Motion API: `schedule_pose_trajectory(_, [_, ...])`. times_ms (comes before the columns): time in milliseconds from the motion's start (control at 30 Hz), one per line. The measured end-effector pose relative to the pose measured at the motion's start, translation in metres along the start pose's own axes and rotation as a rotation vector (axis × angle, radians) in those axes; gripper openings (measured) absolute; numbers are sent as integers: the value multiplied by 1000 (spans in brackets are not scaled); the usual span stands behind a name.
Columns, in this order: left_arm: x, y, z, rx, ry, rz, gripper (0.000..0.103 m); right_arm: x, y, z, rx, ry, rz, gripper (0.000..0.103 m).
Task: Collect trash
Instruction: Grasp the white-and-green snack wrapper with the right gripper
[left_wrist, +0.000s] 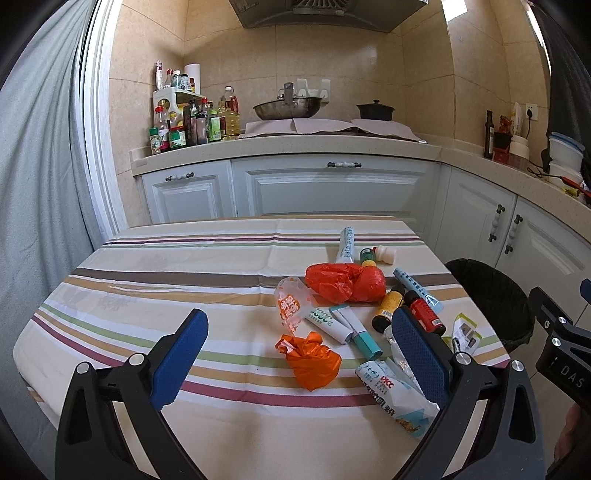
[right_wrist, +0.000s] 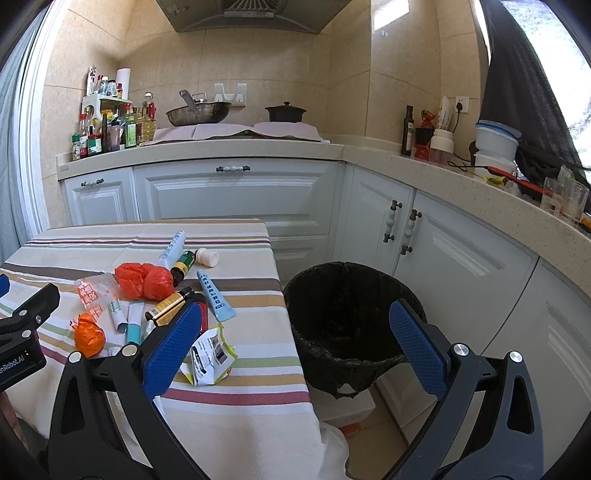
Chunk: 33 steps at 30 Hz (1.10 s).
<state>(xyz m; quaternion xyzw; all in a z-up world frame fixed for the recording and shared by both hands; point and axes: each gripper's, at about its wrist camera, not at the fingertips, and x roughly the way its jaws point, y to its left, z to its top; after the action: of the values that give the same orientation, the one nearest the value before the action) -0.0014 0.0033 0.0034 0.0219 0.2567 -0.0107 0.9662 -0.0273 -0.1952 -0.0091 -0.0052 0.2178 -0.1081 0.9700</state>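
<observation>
Trash lies on the striped tablecloth (left_wrist: 147, 288): a red plastic bag (left_wrist: 347, 282), a small orange bag (left_wrist: 312, 363), tubes (left_wrist: 345, 245), small bottles (left_wrist: 388, 306) and a white-blue packet (left_wrist: 395, 397). My left gripper (left_wrist: 299, 347) is open and empty, hovering above the table with the orange bag between its fingers. My right gripper (right_wrist: 295, 336) is open and empty, over the gap between the table edge and the black-lined trash bin (right_wrist: 343, 325). A torn white-green wrapper (right_wrist: 212, 356) lies by its left finger (right_wrist: 173, 343). The bin also shows in the left wrist view (left_wrist: 491, 299).
White kitchen cabinets (right_wrist: 236, 195) stand behind the table and along the right. The counter holds sauce bottles (left_wrist: 188, 125), a wok (left_wrist: 286, 107) and a black pot (left_wrist: 375, 110). A curtain (left_wrist: 40, 184) hangs at the left. A cardboard box (right_wrist: 347, 410) sits on the floor under the bin.
</observation>
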Motion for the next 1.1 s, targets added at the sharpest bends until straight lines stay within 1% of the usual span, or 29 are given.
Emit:
schedule_pose_trajectory(167, [7,2,-3,3,28,6,97,11,3,-16,-9,30,-1,99])
schedule_pose_trajectory(367, [18,12,-10,-7,71,36,97,20,13,-18,-11,74,29,98])
schedule_pose_trajectory(500, [23,18,-13,-12,83,56,97,28,25,-21,-36,98,49,98])
schedule_pose_trajectory(533, [24,20,-14,-10,86,61,97,31,28,-23,-43,108,54,96])
schedule_pose_trajectory(567, [25,21,-14,-10,88,63,97,34,30,-24,-47,116,59,92])
schedule_pose_trajectory(633, [28,23,-15,-12,96,66,97,41,36,-27,-57,144,73,85])
schedule_pose_trajectory(833, [36,32,-21,-32,123,70,97,58,47,-33,-63,208,101,81])
schedule_pose_trajectory(867, [37,33,-21,-36,128,69,97,60,48,-33,-67,214,102,77])
schedule_pose_trajectory(1000, [40,34,-22,-44,138,66,97,68,53,-36,-77,252,122,68])
schedule_pose_trajectory(1067, [41,34,-22,-42,139,64,97,70,55,-38,-82,267,131,58])
schedule_pose_trajectory(1100, [41,33,-23,-41,141,64,97,71,55,-39,-84,273,131,56])
